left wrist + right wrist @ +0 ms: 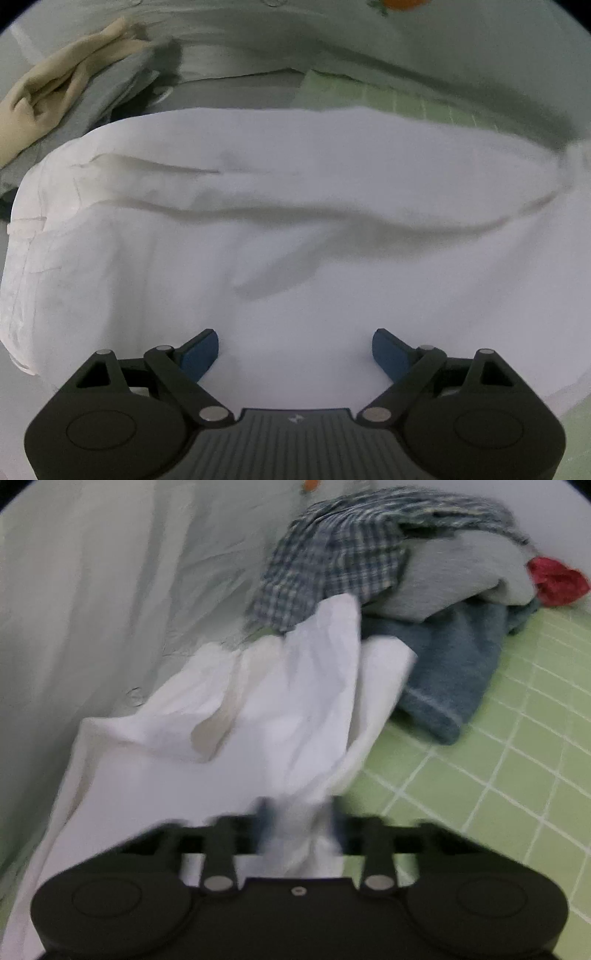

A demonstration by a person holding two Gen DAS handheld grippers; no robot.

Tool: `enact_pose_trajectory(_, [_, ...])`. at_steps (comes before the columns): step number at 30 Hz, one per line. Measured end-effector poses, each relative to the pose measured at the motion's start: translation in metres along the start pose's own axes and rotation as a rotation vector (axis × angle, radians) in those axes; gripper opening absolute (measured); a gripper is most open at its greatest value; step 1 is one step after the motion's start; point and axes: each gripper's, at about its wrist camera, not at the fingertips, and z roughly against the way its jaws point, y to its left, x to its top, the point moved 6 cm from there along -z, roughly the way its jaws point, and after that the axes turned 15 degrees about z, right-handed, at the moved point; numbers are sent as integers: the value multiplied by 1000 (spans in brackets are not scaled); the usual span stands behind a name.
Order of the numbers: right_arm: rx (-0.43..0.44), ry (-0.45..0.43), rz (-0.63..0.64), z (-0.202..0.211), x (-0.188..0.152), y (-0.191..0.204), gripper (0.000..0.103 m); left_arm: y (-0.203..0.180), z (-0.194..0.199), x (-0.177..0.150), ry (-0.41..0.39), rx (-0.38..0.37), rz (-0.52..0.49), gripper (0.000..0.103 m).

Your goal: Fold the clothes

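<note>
From the left wrist camera, the left gripper [295,350] stands with its two blue-padded fingers [201,352] spread wide and nothing between them, poised just over the near part of a white garment [280,221] that lies spread across most of the view. The garment shows a long crease running from side to side and a seamed, pocket-like edge at its left end. Beyond it, at the upper left, a beige cloth [55,88] lies bunched on top of grey clothing [110,96], and a strip of green gridded sheet [388,96] shows past the garment's far edge (the pale fabric further back is too blurred to name). In the right wrist view, which is blurred by motion, the right gripper [299,827] has its fingers drawn close together with a gathered bunch of the white garment [280,709] pinched between them; the cloth rises away from the fingers in crumpled folds. Behind it sits a heap of clothes: a blue checked shirt [332,554], a grey piece [461,576], a blue towel-like cloth [443,672] and a bit of red fabric [557,579]. The green gridded sheet [498,775] spreads to the right, and pale fabric [92,590] covers the left
</note>
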Motion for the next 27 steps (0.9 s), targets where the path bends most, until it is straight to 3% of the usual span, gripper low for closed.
enact_pose_trajectory(5, [50,-18,-75,15,-6,-19,8,2,-3,-10,15,6,-45,91])
enact_pose_trajectory(14, [-17,3,-64,73,-53,-49,7,18,9,-30,63,12,-117,93])
enact_pose_trajectory(27, [-68,40,-108,166,-143,-102,7,73,35,-78,107,7,-98,98])
